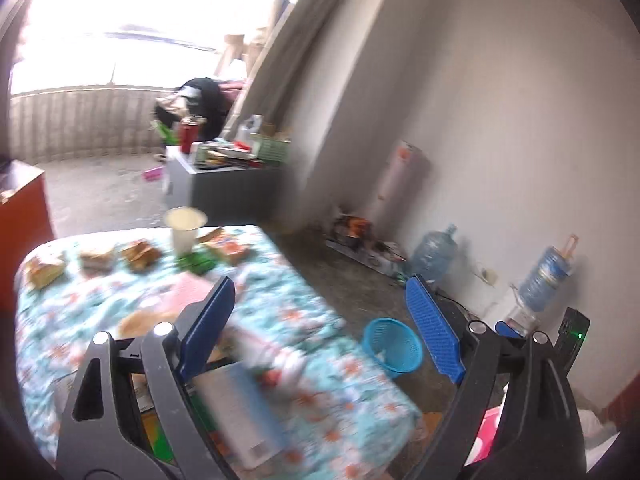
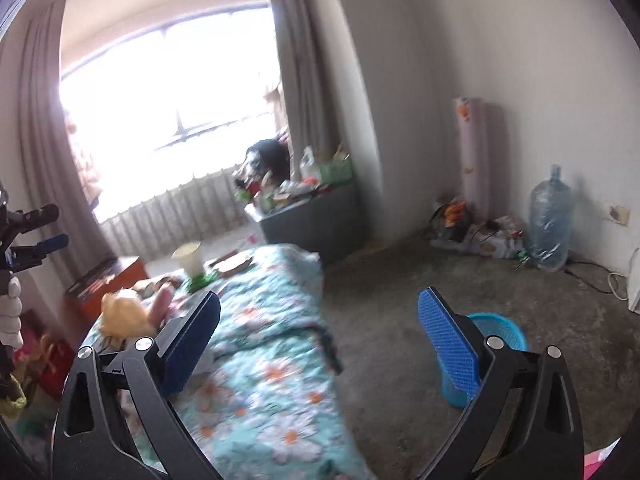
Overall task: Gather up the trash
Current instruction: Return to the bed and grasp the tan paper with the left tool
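Left wrist view
Left gripper (image 1: pixel 320 320): jaws spread wide, nothing between the blue pads – released.
Bed (image 1: pixel 100 300): floral turquoise cover, under and ahead of the left finger; picture blurred here.
Paper cup (image 1: pixel 185 229): white, upright, at the far end of the bed, ahead-left of the gripper.
Green wrapper (image 1: pixel 197 261): on the cover just beside the cup's base.
Food scraps (image 1: pixel 96 259): brownish lumps in a row left of the cup, well ahead of the left finger; can't tell what they are.
White box (image 1: pixel 244 412): blurred, lies on the cover near the left finger's base.
Blue basket (image 1: pixel 393 346): on the floor off the bed's side, just left of the right finger, low in the gap between the fingers.
Water jug (image 1: pixel 434 254): by the wall, beyond the right fingertip.

Right wrist view
Right gripper (image 2: pixel 320 320): jaws fully apart, empty – released.
Bed (image 2: pixel 260 380): runs under the left finger and on ahead.
Paper cup (image 2: pixel 190 258): upright, far end, ahead of the left fingertip; green wrapper (image 2: pixel 202 278) at its foot.
Yellow bag (image 2: pixel 120 316): crumpled, on the bed just left of the left finger.
Blue basket (image 2: pixel 500 334): on the floor, partly behind the right finger.
Water jug (image 2: pixel 550 220): by the wall, far right, well beyond the gripper.
Left gripper (image 2: pixel 36 236): at the left edge, gloved hand (image 2: pixel 11 312) below it.
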### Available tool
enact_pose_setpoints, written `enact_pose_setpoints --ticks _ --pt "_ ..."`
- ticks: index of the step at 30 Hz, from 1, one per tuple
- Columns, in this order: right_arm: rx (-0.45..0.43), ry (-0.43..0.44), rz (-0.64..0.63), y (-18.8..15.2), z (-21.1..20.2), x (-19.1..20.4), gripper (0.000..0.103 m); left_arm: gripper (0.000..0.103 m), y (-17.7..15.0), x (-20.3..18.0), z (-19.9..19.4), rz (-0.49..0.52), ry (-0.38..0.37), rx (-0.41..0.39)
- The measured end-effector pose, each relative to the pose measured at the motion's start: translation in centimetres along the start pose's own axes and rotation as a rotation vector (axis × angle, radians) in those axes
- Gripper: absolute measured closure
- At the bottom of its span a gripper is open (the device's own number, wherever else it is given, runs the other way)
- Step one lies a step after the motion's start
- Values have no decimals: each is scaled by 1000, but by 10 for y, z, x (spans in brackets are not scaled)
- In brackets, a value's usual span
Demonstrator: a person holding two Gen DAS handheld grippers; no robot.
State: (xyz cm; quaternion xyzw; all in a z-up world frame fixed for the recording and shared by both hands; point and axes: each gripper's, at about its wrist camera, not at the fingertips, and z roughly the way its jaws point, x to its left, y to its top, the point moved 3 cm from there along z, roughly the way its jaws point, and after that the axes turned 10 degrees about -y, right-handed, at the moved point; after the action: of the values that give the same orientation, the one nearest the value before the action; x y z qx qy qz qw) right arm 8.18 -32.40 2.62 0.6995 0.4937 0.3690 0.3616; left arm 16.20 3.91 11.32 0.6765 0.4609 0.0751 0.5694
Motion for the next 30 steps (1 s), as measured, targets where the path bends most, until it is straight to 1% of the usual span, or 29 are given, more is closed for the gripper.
enact_pose_setpoints --ticks 3,6,9,12,14,16,18,20,22,23,25,27,30 --pt "77 81 -26 -8 10 28 7 20 -19 27 -30 -14 71 -40" --pt "122 135 -40 -12 17 49 7 20 -43 46 -39 -24 121 -51" --pt "167 173 -50 -21 24 71 7 20 -66 63 -36 -44 150 -43" --pt "204 208 -52 -28 30 81 7 20 -81 79 -26 -71 174 -30" --pt "231 230 -50 -31 34 87 7 20 -84 87 -21 -67 197 -22" --pt "254 237 -55 -34 39 92 7 20 -82 91 -16 -45 241 -19" --pt "271 240 -58 -36 44 96 7 20 -79 97 -8 -24 265 -17" --pt "292 246 -57 -39 50 102 7 24 -76 104 3 -6 294 -6" --pt "310 252 -61 -40 55 108 7 26 -74 112 17 20 334 12" --pt "315 255 -64 -40 57 112 7 29 -74 114 23 34 351 21" --pt "322 262 -73 -40 59 118 7 31 -74 120 37 73 383 47" --pt "327 265 -84 -40 60 123 7 35 -75 124 47 100 398 66" --pt "344 267 -100 -41 65 129 7 48 -80 131 56 99 413 95"
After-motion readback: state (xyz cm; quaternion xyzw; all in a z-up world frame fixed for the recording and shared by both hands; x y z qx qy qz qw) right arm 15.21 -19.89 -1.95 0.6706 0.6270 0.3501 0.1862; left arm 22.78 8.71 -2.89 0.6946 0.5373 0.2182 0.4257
